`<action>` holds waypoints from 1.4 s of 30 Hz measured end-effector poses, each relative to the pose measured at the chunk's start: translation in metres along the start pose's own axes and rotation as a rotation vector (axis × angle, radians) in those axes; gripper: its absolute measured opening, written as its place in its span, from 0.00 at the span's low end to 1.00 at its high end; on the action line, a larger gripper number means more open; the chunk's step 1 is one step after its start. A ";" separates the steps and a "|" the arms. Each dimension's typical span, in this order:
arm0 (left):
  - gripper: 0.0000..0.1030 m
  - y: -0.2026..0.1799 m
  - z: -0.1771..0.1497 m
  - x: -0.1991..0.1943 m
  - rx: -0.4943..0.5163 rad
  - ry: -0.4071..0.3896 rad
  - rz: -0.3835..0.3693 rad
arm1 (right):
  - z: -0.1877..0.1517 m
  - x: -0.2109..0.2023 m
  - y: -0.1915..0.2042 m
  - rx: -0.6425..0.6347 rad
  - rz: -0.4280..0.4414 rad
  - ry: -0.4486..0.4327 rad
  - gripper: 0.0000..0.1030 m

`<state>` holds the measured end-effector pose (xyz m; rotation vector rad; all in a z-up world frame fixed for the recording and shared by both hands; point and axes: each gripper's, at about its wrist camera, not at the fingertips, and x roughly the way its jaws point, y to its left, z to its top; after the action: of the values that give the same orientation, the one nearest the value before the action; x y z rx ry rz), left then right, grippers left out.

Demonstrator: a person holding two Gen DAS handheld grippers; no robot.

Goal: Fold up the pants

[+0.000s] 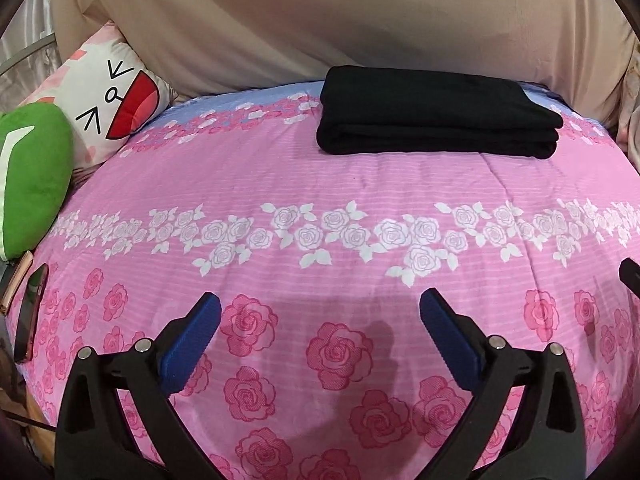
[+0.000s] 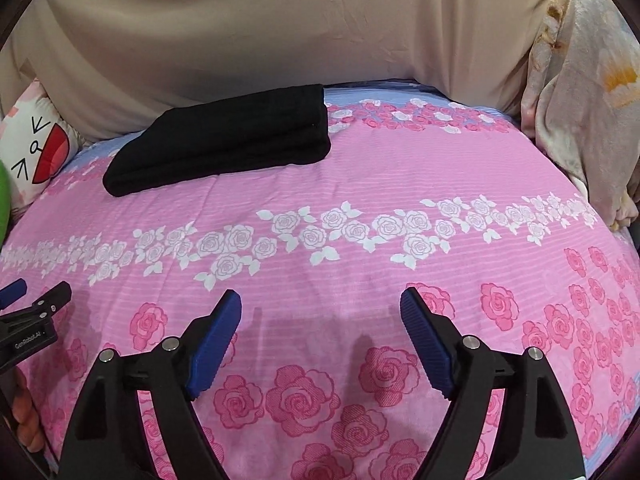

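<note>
The black pants [image 1: 436, 110] lie folded into a flat stacked rectangle at the far side of the pink rose-print bed cover [image 1: 320, 184]. They also show in the right wrist view [image 2: 224, 136], far left of centre. My left gripper [image 1: 320, 308] is open and empty, hovering over the near part of the bed, well short of the pants. My right gripper [image 2: 320, 304] is open and empty too, over the near part of the cover [image 2: 360, 184]. The left gripper's tip shows at the left edge of the right wrist view [image 2: 24, 300].
A cartoon-face pillow [image 1: 108, 104] and a green plush [image 1: 32, 176] sit at the left. A beige sheet [image 1: 320, 20] hangs behind the bed. A pale floral blanket [image 2: 584, 92] is piled at the right. A phone [image 1: 30, 316] lies at the bed's left edge.
</note>
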<state>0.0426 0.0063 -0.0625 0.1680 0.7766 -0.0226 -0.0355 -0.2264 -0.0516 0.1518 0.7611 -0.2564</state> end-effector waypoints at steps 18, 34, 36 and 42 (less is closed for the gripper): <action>0.95 -0.003 0.015 0.014 -0.038 0.011 -0.038 | 0.005 0.013 0.030 -0.034 0.046 0.036 0.80; 0.95 -0.002 0.018 0.021 -0.080 0.022 -0.072 | 0.005 0.019 0.029 -0.024 0.026 0.055 0.81; 0.95 -0.005 0.018 0.020 -0.064 0.020 -0.071 | 0.005 0.019 0.029 -0.025 0.023 0.055 0.81; 0.95 -0.017 0.019 0.019 -0.006 0.016 -0.063 | 0.003 0.018 0.031 -0.027 0.019 0.057 0.81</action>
<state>0.0678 -0.0121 -0.0653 0.1378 0.7980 -0.0783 -0.0119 -0.2006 -0.0604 0.1410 0.8190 -0.2248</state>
